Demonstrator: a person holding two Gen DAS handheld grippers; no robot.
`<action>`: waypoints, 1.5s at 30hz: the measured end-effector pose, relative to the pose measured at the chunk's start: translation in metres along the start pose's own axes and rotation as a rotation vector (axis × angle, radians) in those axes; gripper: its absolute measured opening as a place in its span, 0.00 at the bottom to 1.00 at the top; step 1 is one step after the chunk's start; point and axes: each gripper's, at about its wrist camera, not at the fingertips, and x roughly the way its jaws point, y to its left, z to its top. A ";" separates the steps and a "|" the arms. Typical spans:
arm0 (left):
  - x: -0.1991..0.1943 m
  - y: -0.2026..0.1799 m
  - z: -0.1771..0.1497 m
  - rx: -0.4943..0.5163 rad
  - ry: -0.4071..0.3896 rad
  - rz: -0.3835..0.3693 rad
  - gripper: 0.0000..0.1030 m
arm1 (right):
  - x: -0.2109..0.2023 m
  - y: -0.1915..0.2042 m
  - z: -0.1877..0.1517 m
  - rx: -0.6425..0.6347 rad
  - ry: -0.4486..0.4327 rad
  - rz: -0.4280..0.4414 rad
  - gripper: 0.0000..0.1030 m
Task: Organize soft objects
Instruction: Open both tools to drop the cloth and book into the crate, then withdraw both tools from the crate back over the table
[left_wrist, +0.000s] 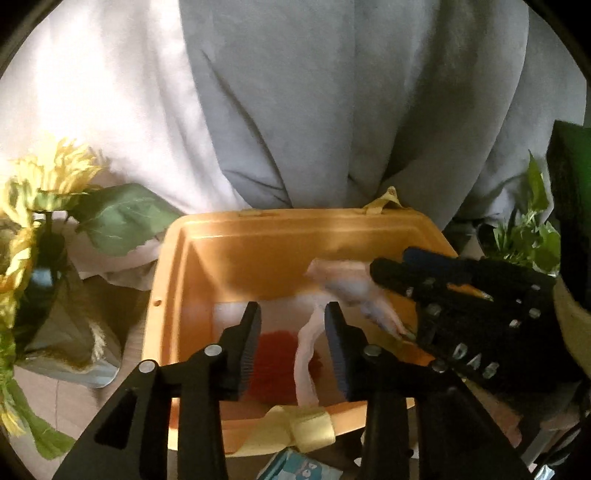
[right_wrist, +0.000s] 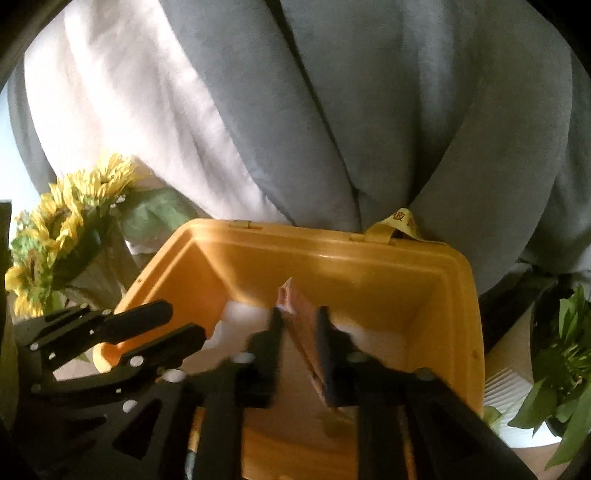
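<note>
Two grippers hung over the orange bin (left_wrist: 177, 280): the right gripper (right_wrist: 298, 341), nearer, stood part-open with the pink cloth (right_wrist: 301, 325) between its jaws, long axis toward twelve o'clock, while the left gripper (left_wrist: 291, 343) gaped empty.

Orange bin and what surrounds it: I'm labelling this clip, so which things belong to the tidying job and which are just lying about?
Part of the job:
- orange bin
- white cloth with a red patch in the bin
- pale cloth at the right gripper
- left gripper

Just lying about:
- sunflowers
- grey curtain
- leafy plant
</note>
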 end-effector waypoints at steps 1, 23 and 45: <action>-0.002 0.001 0.000 -0.001 -0.005 0.010 0.41 | -0.003 0.000 0.002 0.006 -0.013 0.000 0.35; -0.129 0.006 -0.035 0.009 -0.203 0.134 0.79 | -0.111 0.025 -0.016 0.064 -0.169 -0.152 0.69; -0.182 0.024 -0.137 -0.056 -0.291 0.273 0.88 | -0.163 0.066 -0.094 0.049 -0.256 -0.231 0.82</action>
